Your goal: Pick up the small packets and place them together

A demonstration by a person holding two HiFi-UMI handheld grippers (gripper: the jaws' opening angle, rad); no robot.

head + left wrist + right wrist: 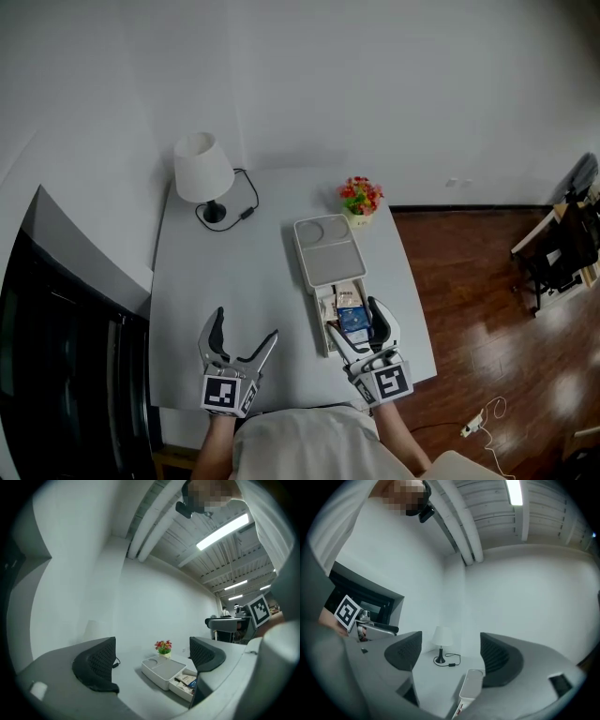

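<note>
Several small packets [352, 317] lie in the near compartment of a long white box [327, 251] on the white table [234, 272]. My right gripper [352, 315] hovers over that near end, jaws open, nothing between them. My left gripper [246, 325] hangs open and empty above the table's front edge, left of the box. The left gripper view looks between open jaws [152, 660] at the box [161, 670] and its packets [187, 682]. In the right gripper view the open jaws [450, 656] frame the box's far end [471, 684].
A white lamp [203, 172] with a black cord stands at the table's back left, a small flower pot [360, 198] behind the box. Wooden floor and dark furniture [562, 244] lie to the right, a dark cabinet [56, 356] to the left.
</note>
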